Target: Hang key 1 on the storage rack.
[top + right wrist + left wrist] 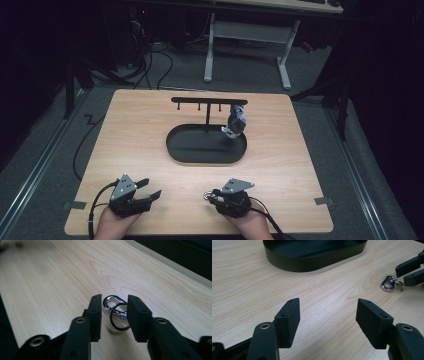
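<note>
- While our right tongs point(113, 315) stand narrow around the key ring point(119, 319) and its silver clasp point(112, 302), the pads look just off the metal, so we judge no grip yet.
- Left tongs point(328, 322) gape wide, holding nothing, parked on the near bench point(150, 130).
- Ring lies flat on the bench near its front edge, well apart from the black tray point(175, 150) and hook rack point(209, 101).
- Step: grasping the ring. Next: pinch squarely, lift, carry toward a hook.
</note>
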